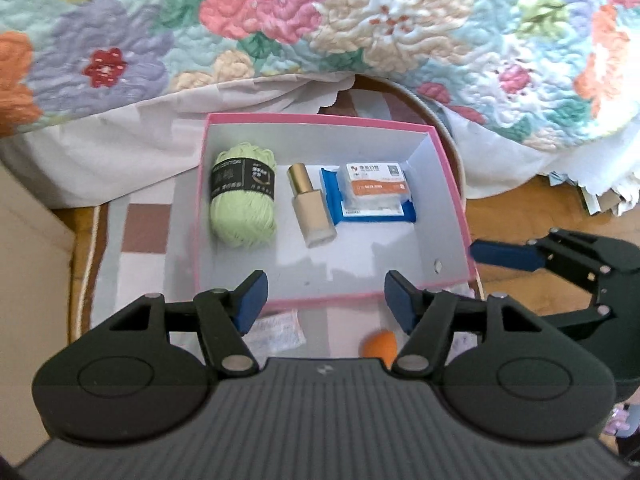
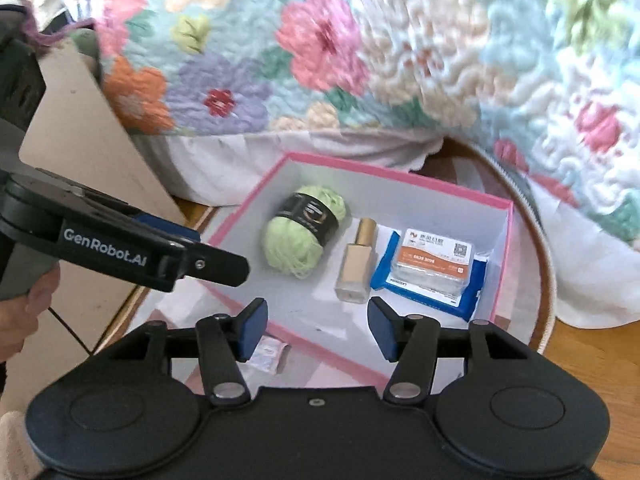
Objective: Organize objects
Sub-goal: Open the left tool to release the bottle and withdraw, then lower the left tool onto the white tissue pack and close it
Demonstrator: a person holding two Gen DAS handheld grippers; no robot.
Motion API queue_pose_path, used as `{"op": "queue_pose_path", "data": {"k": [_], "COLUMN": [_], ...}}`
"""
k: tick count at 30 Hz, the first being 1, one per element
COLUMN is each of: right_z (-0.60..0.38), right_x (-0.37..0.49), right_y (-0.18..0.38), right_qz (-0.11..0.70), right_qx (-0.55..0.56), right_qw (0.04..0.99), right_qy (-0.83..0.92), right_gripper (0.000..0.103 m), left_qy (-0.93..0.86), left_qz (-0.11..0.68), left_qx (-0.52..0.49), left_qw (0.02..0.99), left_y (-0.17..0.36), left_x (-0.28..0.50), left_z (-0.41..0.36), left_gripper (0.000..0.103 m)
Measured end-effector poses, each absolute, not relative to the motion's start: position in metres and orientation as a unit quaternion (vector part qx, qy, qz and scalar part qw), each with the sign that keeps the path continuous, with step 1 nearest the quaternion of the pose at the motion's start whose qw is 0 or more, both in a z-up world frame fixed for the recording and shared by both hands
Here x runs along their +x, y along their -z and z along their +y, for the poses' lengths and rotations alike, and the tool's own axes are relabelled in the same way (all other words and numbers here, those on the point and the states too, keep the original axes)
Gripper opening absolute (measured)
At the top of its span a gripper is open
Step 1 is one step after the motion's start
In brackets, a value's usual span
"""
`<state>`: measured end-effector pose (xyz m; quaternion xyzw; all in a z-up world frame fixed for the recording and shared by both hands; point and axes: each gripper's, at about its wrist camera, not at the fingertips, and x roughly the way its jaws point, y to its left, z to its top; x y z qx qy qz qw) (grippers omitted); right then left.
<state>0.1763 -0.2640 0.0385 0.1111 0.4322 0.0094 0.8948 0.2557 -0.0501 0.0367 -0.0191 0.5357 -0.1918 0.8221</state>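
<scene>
A pink-rimmed box [image 1: 454, 200] with a white inside sits on a round checked mat. In it lie a green yarn ball [image 1: 243, 200], a gold-capped bottle [image 1: 312, 204] and a blue wipes pack [image 1: 376, 210] with a clear card case [image 1: 372, 184] on top. My left gripper [image 1: 326, 296] hangs open above the box's near rim, nothing between its fingers. My right gripper [image 2: 318, 320] is open and empty too, over the box's near side. An orange sponge [image 1: 378, 342] and a small sachet [image 1: 276, 330] lie on the mat in front of the box.
A floral quilt [image 1: 320, 20] hangs behind the box. The round mat [image 2: 536, 240] lies on a wooden floor [image 1: 520, 208]. A beige panel [image 2: 80, 128] stands at the left. Loose papers [image 1: 600, 196] lie at the far right.
</scene>
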Motion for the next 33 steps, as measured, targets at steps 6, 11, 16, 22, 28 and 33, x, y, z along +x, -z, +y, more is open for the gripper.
{"op": "queue_pose_path", "data": {"k": [6, 11, 16, 22, 28, 33], "right_z": [-0.243, -0.218, -0.196, -0.170, -0.151, -0.145], "right_x": [0.138, 0.109, 0.086, 0.069, 0.066, 0.074], "right_y": [-0.070, -0.086, -0.101, -0.098, -0.089, -0.070], "right_qz": [0.431, 0.441, 0.440, 0.443, 0.473, 0.481], "right_qx": [0.083, 0.057, 0.050, 0.037, 0.002, -0.011], "right_qw": [0.898, 0.895, 0.896, 0.893, 0.877, 0.872], "right_qy": [-0.012, -0.032, -0.047, -0.073, -0.082, -0.087], "right_gripper": [0.069, 0.069, 0.070, 0.071, 0.078, 0.084], "left_qy": [0.209, 0.231, 0.247, 0.247, 0.234, 0.221], "left_qz": [0.529, 0.521, 0.512, 0.506, 0.512, 0.517], "left_qx": [-0.018, 0.004, -0.001, -0.023, -0.042, -0.045], "left_qw": [0.822, 0.822, 0.822, 0.826, 0.825, 0.825], "left_y": [-0.065, -0.079, -0.083, -0.063, -0.035, -0.002], "left_x": [0.214, 0.176, 0.144, 0.123, 0.127, 0.142], "left_z": [-0.033, -0.027, -0.017, -0.001, 0.014, 0.016], "left_gripper": [0.067, 0.067, 0.069, 0.076, 0.083, 0.084]}}
